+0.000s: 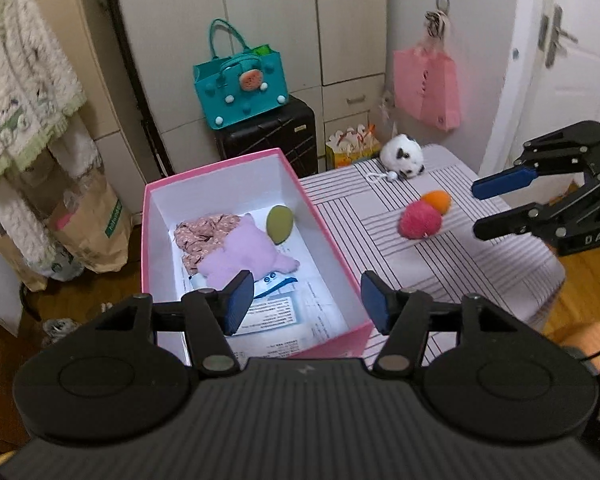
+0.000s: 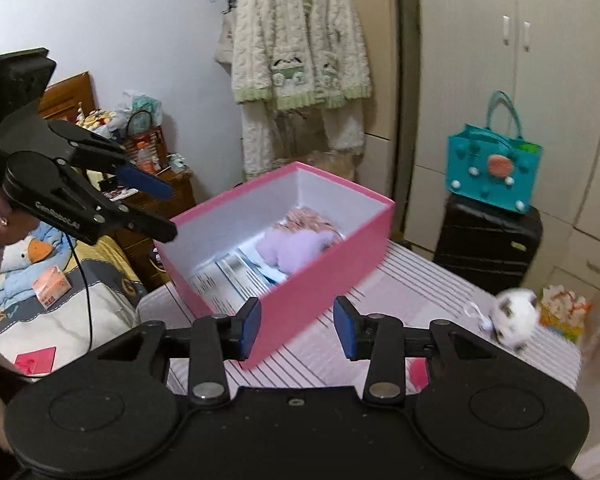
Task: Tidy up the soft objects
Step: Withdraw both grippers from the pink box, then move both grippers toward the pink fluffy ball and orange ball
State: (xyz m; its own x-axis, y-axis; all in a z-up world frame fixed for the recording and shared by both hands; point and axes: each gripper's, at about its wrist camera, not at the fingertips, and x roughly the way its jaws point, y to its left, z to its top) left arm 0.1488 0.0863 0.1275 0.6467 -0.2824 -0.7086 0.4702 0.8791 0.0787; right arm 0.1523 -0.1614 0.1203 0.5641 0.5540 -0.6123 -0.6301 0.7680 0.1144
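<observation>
The pink box (image 2: 300, 300) wall hides the green pad, and the white plush (image 2: 514, 318) is motion-blurred.

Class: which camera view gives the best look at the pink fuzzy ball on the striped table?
The left wrist view. There the pink fuzzy ball lies in full sight on the striped table, beside an orange ball. The right wrist view shows only a pink sliver behind the hand-held gripper's finger.
</observation>
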